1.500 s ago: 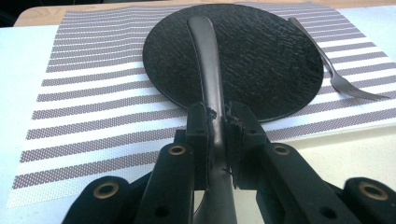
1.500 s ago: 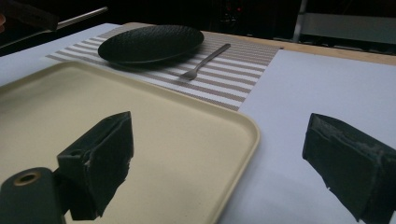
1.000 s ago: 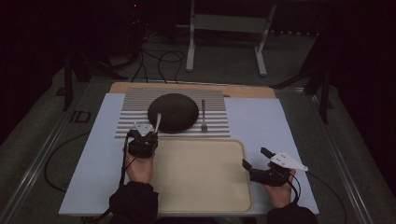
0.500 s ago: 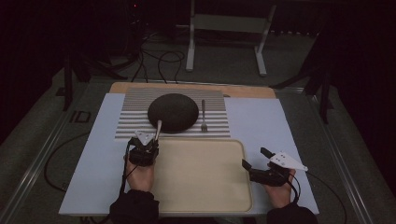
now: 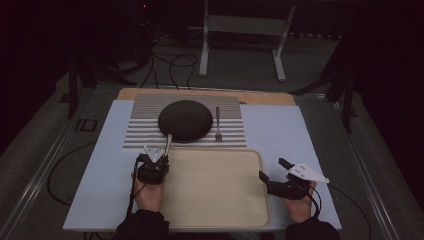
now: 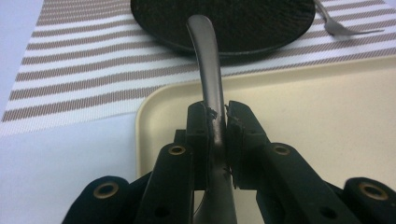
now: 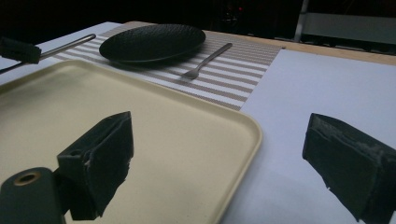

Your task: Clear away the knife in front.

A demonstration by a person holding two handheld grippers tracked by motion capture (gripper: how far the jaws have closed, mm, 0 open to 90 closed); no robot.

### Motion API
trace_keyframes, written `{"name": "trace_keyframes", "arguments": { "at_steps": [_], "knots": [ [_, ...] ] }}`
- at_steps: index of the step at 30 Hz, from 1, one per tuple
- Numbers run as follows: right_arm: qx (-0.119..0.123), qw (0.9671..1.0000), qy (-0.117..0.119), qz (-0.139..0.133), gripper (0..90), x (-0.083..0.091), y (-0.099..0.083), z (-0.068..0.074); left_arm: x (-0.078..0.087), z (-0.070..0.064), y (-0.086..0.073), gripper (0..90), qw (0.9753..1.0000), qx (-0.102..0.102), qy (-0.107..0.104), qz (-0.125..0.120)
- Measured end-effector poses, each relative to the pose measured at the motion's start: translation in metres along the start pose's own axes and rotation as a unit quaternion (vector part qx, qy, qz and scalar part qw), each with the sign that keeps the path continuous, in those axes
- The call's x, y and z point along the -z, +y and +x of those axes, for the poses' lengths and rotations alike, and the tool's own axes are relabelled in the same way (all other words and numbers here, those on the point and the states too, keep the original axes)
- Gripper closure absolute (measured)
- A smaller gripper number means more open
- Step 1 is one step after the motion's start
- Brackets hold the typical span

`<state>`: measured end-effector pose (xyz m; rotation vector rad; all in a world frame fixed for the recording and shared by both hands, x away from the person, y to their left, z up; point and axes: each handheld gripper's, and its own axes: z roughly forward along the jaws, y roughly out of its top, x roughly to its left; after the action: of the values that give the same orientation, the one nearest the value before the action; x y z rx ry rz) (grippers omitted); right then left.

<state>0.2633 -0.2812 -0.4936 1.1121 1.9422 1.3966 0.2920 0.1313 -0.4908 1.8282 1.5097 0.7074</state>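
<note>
My left gripper (image 5: pixel 160 157) (image 6: pixel 217 112) is shut on the handle of a metal utensil (image 5: pixel 168 144) (image 6: pixel 208 60). It hangs over the far left corner of a cream tray (image 5: pixel 215 200) (image 6: pixel 327 121), and the utensil's free end points at a black textured plate (image 5: pixel 185 120) (image 6: pixel 224 23). The part behind the jaws is hidden. My right gripper (image 5: pixel 273 169) (image 7: pixel 224 149) stands open with nothing in it, straddling the tray's right rim (image 7: pixel 243 154). A fork (image 5: pixel 218 124) (image 7: pixel 208 59) lies right of the plate.
Plate and fork rest on a striped placemat (image 5: pixel 140 132) over a pale blue sheet (image 5: pixel 280 130). A wooden strip (image 5: pixel 260 96) borders the far side. Cables and a metal stand (image 5: pixel 240 30) are on the dark floor beyond the table.
My left gripper has drawn back toward the person with the utensil, away from the plate. The right gripper has stayed where it was.
</note>
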Motion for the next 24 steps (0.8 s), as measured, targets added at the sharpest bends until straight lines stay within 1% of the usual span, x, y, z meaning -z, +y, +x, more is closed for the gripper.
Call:
{"name": "trace_keyframes", "arguments": {
  "at_steps": [14, 19, 24],
  "knots": [
    [0.002, 1.0000, 0.001, 0.000, 8.6, -0.001, 0.000, 0.000, 0.005, 0.002, -0.018, 80.9, 0.9999, 0.011, 0.008, 0.006],
    [0.002, 1.0000, 0.001, 0.000, 8.6, -0.001, 0.000, 0.001, 0.008, 0.003, -0.024, 80.9, 0.9998, 0.012, 0.009, 0.014],
    [0.003, 1.0000, 0.001, 0.001, 8.6, -0.001, 0.000, 0.001, 0.012, 0.006, -0.030, 81.0, 0.9995, 0.019, 0.013, 0.019]
  ]
}}
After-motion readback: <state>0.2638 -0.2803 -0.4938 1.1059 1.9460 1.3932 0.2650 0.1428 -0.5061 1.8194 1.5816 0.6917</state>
